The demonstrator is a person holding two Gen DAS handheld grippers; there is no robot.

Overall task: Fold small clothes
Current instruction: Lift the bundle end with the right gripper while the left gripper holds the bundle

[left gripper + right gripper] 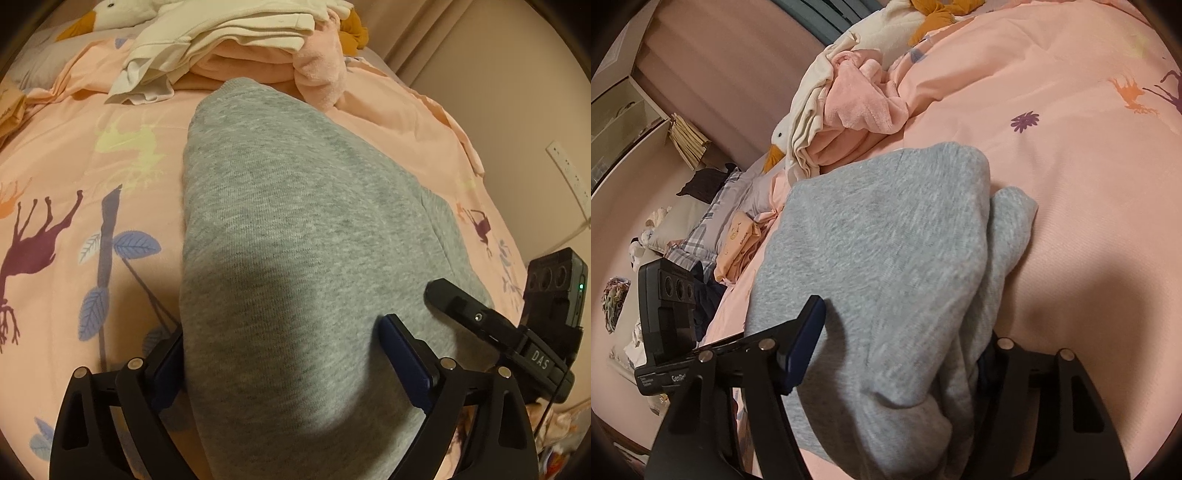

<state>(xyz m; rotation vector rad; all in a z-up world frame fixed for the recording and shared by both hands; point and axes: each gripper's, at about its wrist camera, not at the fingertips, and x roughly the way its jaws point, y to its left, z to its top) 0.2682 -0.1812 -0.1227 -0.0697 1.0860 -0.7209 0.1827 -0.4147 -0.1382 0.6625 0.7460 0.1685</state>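
Item: grey garment, partly folded on the bedspread, layers doubled. Left gripper and right gripper both wide open, straddling cloth, gripping nothing. Final folds judged outstanding.

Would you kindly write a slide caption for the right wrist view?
Right gripper open astride a folded grey garment on a pink bedspread, unfolded clothes heaped beyond.

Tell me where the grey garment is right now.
The grey garment lies on the pink bedspread, centred in both wrist views between each tool's open fingers, with the pile of cream and pink clothes beyond its far end.
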